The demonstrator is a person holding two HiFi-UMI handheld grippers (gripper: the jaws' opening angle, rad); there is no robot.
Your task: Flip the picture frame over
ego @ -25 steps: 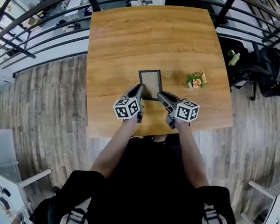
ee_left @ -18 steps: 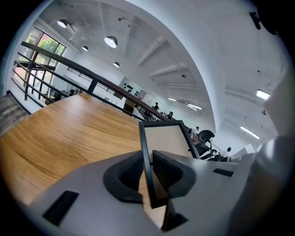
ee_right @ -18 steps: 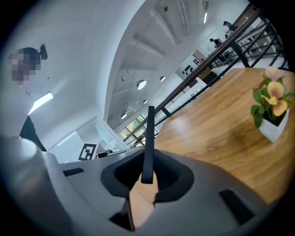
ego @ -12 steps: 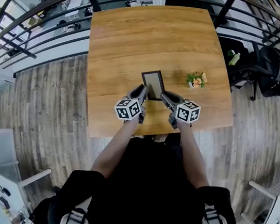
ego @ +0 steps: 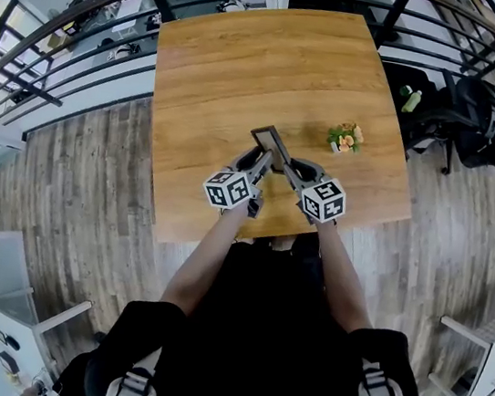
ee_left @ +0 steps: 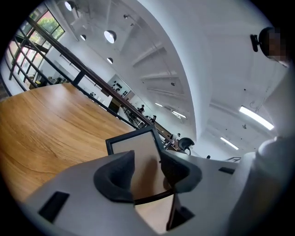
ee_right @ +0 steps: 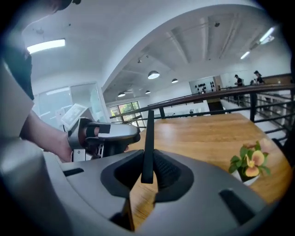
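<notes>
The picture frame (ego: 270, 144), black-edged with a pale panel, stands raised on edge above the wooden table (ego: 231, 61). My right gripper (ego: 289, 166) is shut on its near edge; in the right gripper view the frame (ee_right: 148, 138) shows edge-on, pinched between the pads (ee_right: 165, 171). My left gripper (ego: 258, 163) sits just left of it, and its jaws have just been opening. In the left gripper view the frame (ee_left: 136, 152) faces me with its lower edge between the spread pads (ee_left: 116, 177), which do not press on it.
A small potted plant (ego: 347, 139) with orange flowers stands right of the frame, also visible as the plant (ee_right: 249, 162). A dark metal railing (ego: 98, 27) runs behind the table. A chair with bags (ego: 480, 121) stands off the table's right side.
The frame has gone from lying flat on the table to standing on edge. The left gripper has let go of it and shifted right; the right gripper has rolled with the frame.
</notes>
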